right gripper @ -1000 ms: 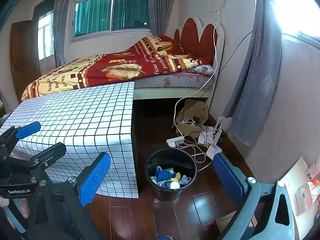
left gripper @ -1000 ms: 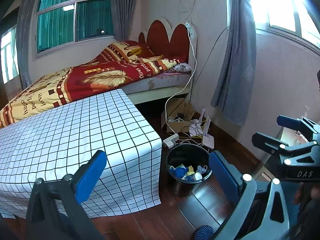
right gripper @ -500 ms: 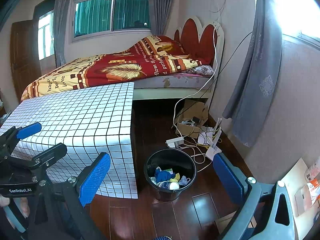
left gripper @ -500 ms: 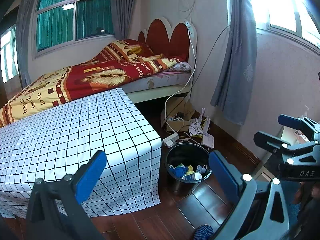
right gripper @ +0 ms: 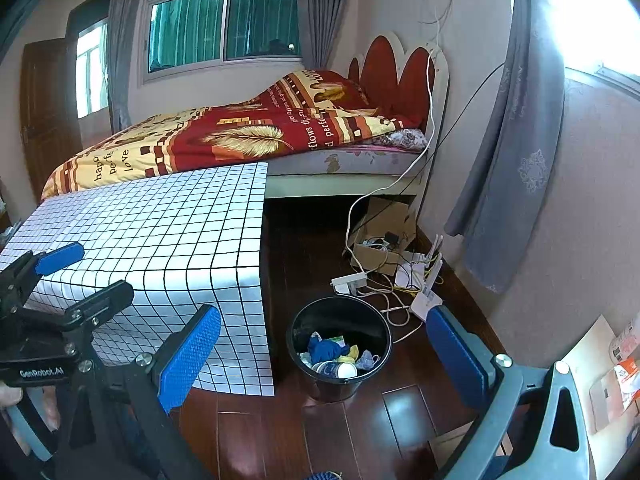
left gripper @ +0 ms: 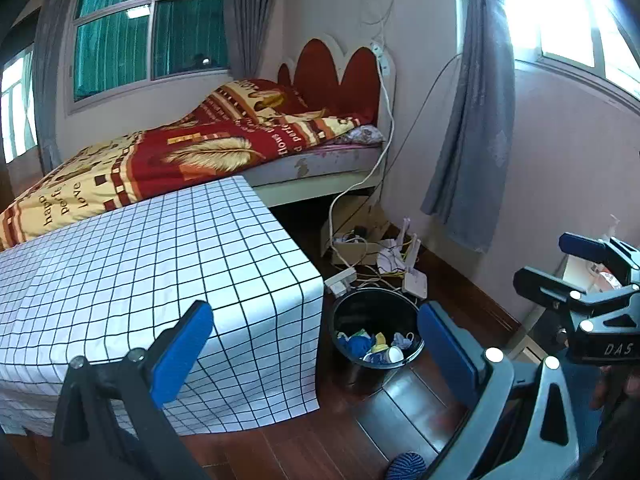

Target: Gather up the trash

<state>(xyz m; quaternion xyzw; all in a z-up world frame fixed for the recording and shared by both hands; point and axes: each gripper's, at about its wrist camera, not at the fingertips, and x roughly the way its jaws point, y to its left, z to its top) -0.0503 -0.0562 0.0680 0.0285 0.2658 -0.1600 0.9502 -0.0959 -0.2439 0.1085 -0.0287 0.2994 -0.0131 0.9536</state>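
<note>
Left wrist view: the left gripper (left gripper: 316, 350) hangs level above the floor, its blue fingers (left gripper: 180, 354) spread wide and holding nothing. The right gripper (left gripper: 576, 276) shows at the right edge. Between the fingers stands the black trash bin (left gripper: 374, 328), upright, mouth up, beside the checked counter (left gripper: 140, 264), with trash (left gripper: 370, 344) inside.

Right wrist view: the right gripper (right gripper: 324, 356) is likewise spread and bare, the left gripper (right gripper: 60, 280) at left. The bin (right gripper: 340, 344) stands on the floor, cables (right gripper: 384, 284) and a bed (right gripper: 240, 140) behind it.

Daylit, window (left gripper: 576, 12) glare blown out top-right; fisheye edges warped, sharp.
</note>
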